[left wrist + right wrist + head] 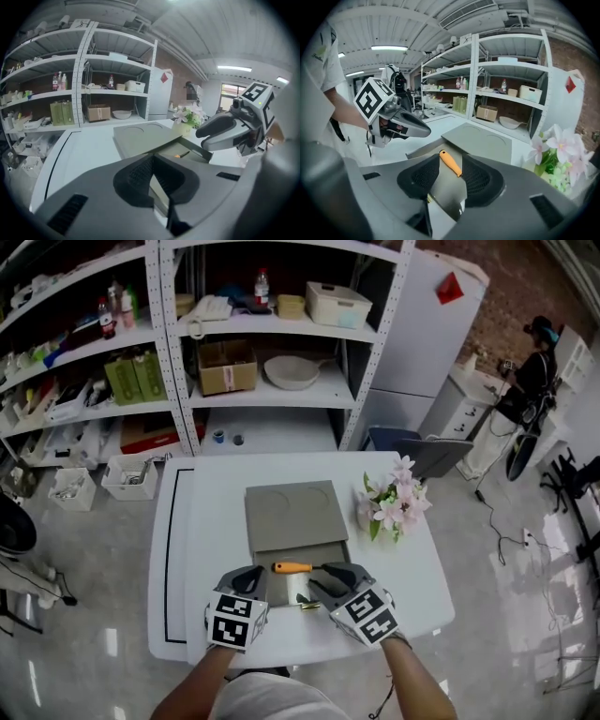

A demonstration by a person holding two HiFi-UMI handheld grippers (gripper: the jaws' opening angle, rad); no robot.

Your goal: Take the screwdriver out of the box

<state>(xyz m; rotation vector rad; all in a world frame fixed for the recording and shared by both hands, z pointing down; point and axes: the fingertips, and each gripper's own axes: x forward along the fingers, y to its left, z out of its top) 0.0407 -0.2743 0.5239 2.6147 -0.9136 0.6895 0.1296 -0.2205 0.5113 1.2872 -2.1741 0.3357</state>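
Screwdriver (295, 567): smooth orange handle, in flat grey box (291, 517) | left gripper (247, 578), right gripper (332, 577): textured jaws apart, gripping nothing

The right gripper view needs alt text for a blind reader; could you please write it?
The open right claw points at an orange-handled screwdriver lying in an open grey box. The left claw is at left; pink flowers stand at right.

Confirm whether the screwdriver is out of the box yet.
No, the screwdriver lies inside the open box, its orange handle showing.
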